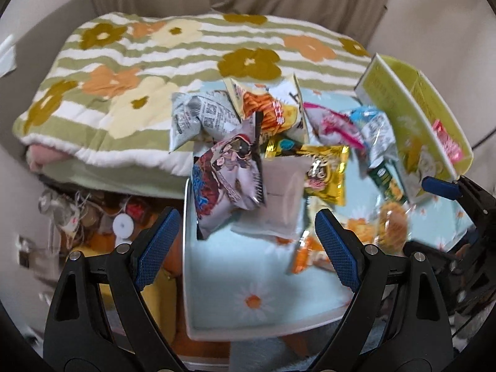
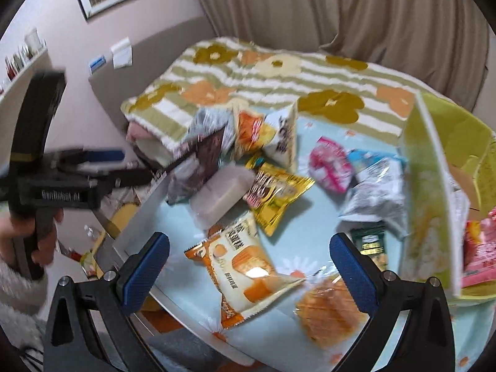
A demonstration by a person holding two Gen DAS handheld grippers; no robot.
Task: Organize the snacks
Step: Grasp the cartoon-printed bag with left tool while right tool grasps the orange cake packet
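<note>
Both grippers — left gripper (image 1: 245,241) and right gripper (image 2: 249,263) — hang spread, empty; next is probably pinching the orange-and-white cake packet (image 2: 245,266), lower centre, for the yellow-green box (image 2: 434,204).

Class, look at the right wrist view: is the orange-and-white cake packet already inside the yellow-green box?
No, the orange-and-white cake packet lies on the daisy-print tabletop, left of the yellow-green box.

You see soft, even indoor light with faint shadows. Glare sits on the orange-and-white snack packet (image 2: 245,271). Fisheye bending curves both views' edges into black corners, and motion blur smears the left gripper (image 2: 102,158).
</note>
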